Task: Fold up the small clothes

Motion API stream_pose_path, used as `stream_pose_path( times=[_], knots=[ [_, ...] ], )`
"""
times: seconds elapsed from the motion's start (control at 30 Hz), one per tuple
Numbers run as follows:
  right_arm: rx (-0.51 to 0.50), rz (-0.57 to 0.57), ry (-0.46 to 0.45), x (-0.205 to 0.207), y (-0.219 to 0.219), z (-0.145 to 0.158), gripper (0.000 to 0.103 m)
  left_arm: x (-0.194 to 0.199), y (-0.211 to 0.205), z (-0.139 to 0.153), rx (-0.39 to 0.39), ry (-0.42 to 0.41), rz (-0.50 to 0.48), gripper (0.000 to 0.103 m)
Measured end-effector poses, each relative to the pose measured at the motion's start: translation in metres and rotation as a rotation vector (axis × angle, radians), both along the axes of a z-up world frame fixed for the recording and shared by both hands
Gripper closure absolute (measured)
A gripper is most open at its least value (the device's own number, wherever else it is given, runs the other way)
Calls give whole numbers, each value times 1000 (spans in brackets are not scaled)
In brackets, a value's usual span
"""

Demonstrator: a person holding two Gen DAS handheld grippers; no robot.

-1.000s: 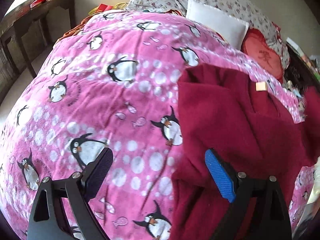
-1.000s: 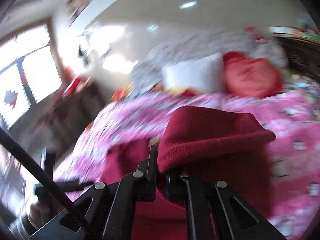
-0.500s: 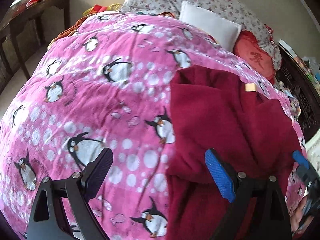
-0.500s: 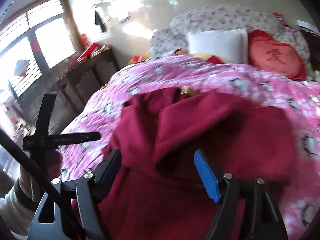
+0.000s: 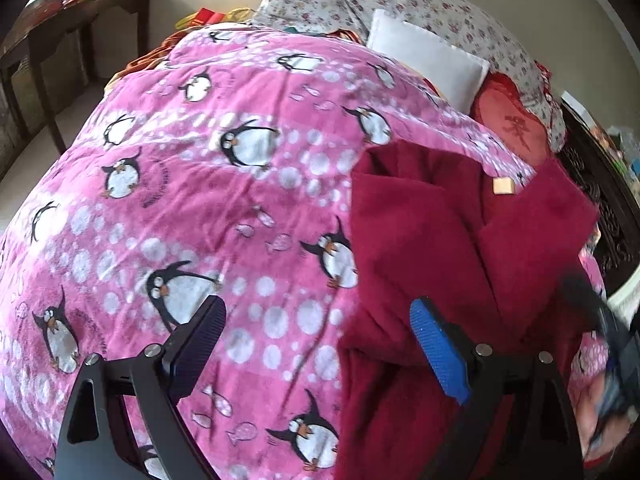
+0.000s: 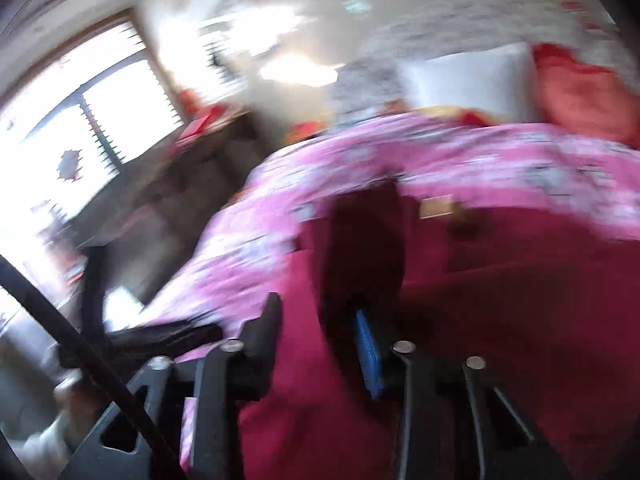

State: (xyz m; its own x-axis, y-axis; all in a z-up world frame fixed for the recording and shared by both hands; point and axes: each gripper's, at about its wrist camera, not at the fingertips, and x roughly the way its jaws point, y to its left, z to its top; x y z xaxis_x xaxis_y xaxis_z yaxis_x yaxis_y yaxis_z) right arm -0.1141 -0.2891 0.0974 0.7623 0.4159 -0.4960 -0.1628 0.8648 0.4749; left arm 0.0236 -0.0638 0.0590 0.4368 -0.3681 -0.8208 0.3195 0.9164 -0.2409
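Note:
A dark red fleece garment [image 5: 460, 240] with a small tan label [image 5: 502, 186] lies partly folded on the pink penguin blanket [image 5: 200, 200]. My left gripper [image 5: 316, 344] is open and empty, hovering over the garment's left edge. My right gripper [image 6: 320, 332] shows in a blurred right wrist view, jaws partly apart with red cloth [image 6: 480, 300] behind and between them; nothing is clearly gripped. The right gripper also appears blurred at the left wrist view's right edge [image 5: 608, 332].
A white pillow [image 5: 428, 60], a red cushion [image 5: 512, 128] and floral pillows [image 5: 420, 16] lie at the head of the bed. A dark wooden table [image 5: 72, 20] stands left of the bed. Dark carved furniture [image 5: 600, 200] runs along the right.
My right gripper let go of the folded red flap, opened, then narrowed while swinging fast, blurring its view. The left gripper stayed open and barely moved.

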Motion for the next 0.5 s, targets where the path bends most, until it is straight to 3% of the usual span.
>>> stream_pose_path(
  times=[0.03, 0.13, 0.23, 0.4, 0.5],
  knots=[
    [-9, 50, -6, -3, 9, 1, 43, 1, 1, 0, -3, 4, 3, 10],
    [-74, 30, -17, -21, 10, 5, 42, 1, -3, -3, -19, 8, -11, 10],
    [-20, -39, -3, -46, -15, 1, 29, 2, -13, -7, -21, 17, -37, 10],
    [-29, -123, 18, -88, -46, -6, 28, 2, -23, -15, -17, 35, -53, 10],
    [-36, -189, 11, -112, -66, -8, 28, 0, -32, -13, -8, 5, -69, 10]
  ],
)
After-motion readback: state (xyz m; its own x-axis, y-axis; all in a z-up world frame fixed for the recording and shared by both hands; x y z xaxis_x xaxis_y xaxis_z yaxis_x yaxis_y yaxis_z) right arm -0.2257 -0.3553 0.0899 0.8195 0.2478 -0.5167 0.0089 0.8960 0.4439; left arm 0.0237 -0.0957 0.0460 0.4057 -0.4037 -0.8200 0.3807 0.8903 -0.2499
